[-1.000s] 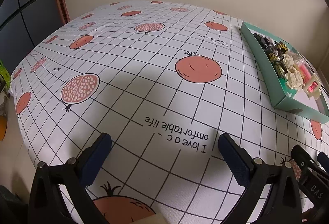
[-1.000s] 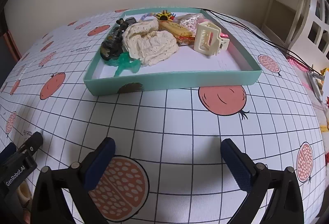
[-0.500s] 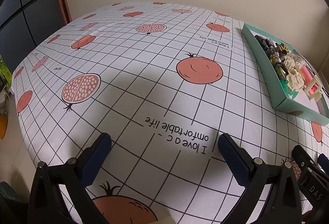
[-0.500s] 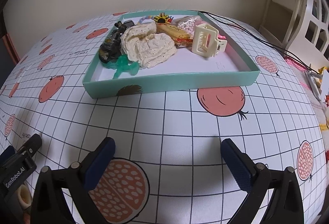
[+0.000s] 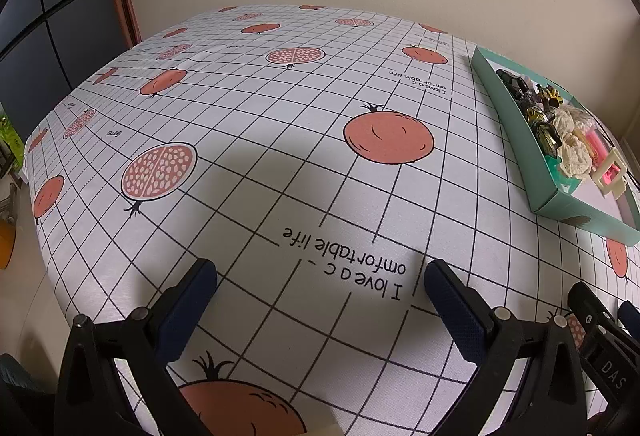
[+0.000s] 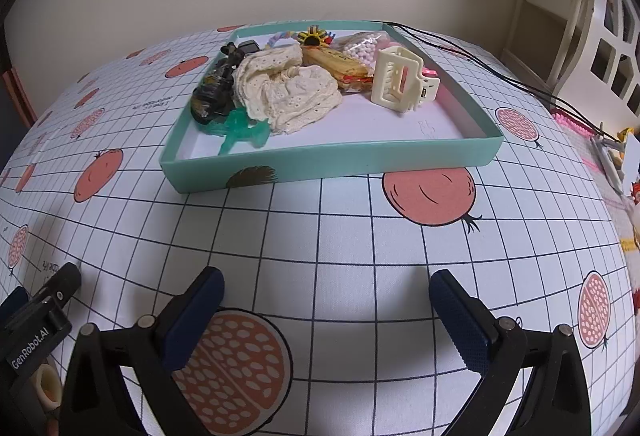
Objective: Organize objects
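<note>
1. Nearest the left wrist camera, the left gripper (image 5: pixel 320 278) hangs over the tablecloth (image 5: pixel 248 140) with its jaws spread wide and nothing between them; its blue pads (image 5: pixel 188 310) frame the upside-down print "I love a comfortable life".
2. Just beside it, low at the right edge of that view, part of the right gripper's black body shows (only a corner of it).
3. Nearest the right wrist camera, the right gripper (image 6: pixel 326 290) is likewise spread and empty, poised above a printed pomegranate half and a patch of shadow.
4. Further on in the right view sits the teal tray (image 6: pixel 332 160), well apart from the fingertips, holding a cream lace cloth (image 6: pixel 286 90), a cream hair claw (image 6: pixel 398 80), a green plastic piece (image 6: pixel 240 128), a dark toy (image 6: pixel 214 88), a packet of pale beads (image 6: pixel 362 46) and a yellow-and-black clip (image 6: pixel 314 35).
5. Only the right view shows the tray's contents plainly; the left view catches the tray (image 5: pixel 516 134) edge-on at the far right.
6. Only the right view shows the black cables (image 6: pixel 472 54) behind the tray and the white shelving (image 6: pixel 580 20) beyond.
7. Only the left view shows the dark panelled door (image 5: pixel 52 48) at the far left.
</note>
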